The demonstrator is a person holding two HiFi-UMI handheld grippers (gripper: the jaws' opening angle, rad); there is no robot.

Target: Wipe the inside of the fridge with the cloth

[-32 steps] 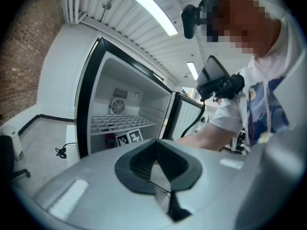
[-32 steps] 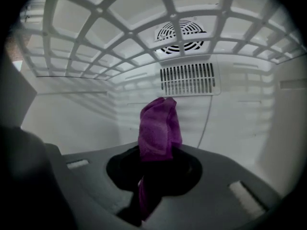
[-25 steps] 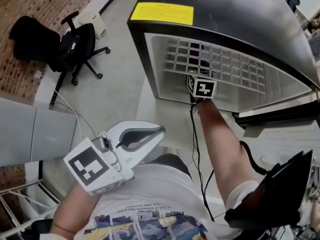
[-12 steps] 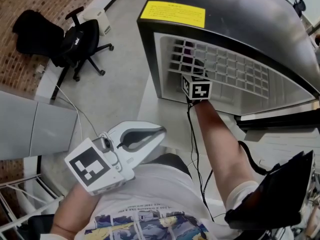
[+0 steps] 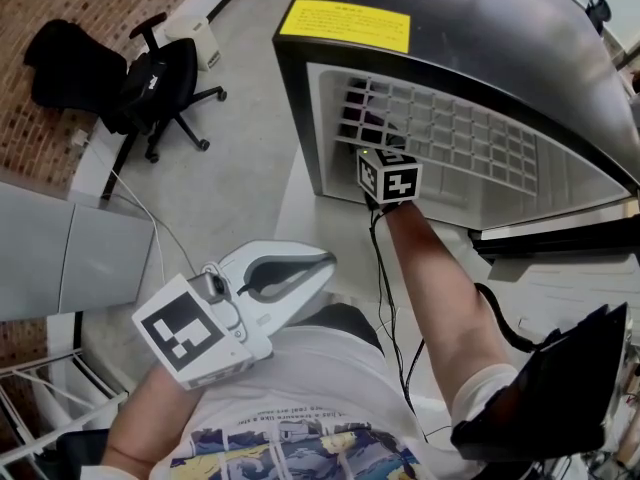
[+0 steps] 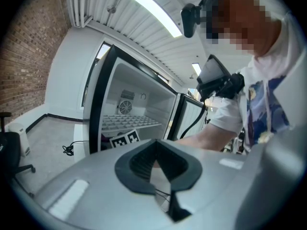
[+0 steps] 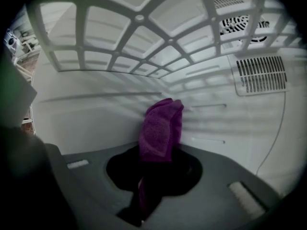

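Note:
The black fridge [image 5: 470, 28] stands open with a white grid shelf [image 5: 470, 143] inside. My right arm reaches in under that shelf; only the right gripper's marker cube [image 5: 388, 178] shows in the head view. In the right gripper view the right gripper [image 7: 158, 152] is shut on a purple cloth [image 7: 160, 126], which sticks up close to the white back wall [image 7: 96, 114]; whether they touch is unclear. The left gripper [image 5: 318, 262] hangs by my torso, outside the fridge, shut and holding nothing. It faces the fridge opening [image 6: 129, 114].
A black office chair [image 5: 150, 88] stands on the grey floor to the left, by a brick wall. A cable [image 5: 140, 213] trails across the floor. The fridge door [image 5: 560, 233] hangs open at the right. Vents [image 7: 261, 73] and a fan grille [image 7: 242, 25] sit on the inner wall.
My right gripper has slid a little to the left inside the fridge, under the shelf. The left gripper has stayed by my torso.

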